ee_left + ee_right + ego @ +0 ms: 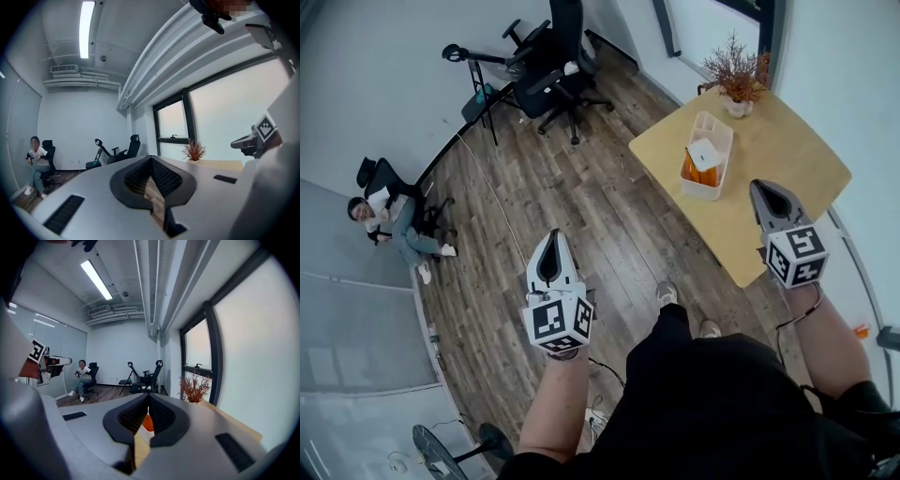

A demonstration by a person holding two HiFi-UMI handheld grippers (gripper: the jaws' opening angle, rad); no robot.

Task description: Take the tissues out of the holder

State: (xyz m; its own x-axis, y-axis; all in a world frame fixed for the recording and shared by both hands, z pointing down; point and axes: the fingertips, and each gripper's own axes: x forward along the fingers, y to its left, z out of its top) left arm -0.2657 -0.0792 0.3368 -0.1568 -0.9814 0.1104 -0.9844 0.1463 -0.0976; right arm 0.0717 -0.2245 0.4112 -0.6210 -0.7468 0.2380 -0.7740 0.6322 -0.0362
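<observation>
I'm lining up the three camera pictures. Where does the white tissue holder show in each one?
Head view: white slatted plastic holder, upper right, on the light wooden table.
Left gripper view: not in it.
Right gripper view: only a white sliver, low centre, under an orange item.
Shared landmark: reddish dried plant in a white pot, in all three.

A wooden table carries a white holder near its left corner and a potted plant at its far corner.
</observation>
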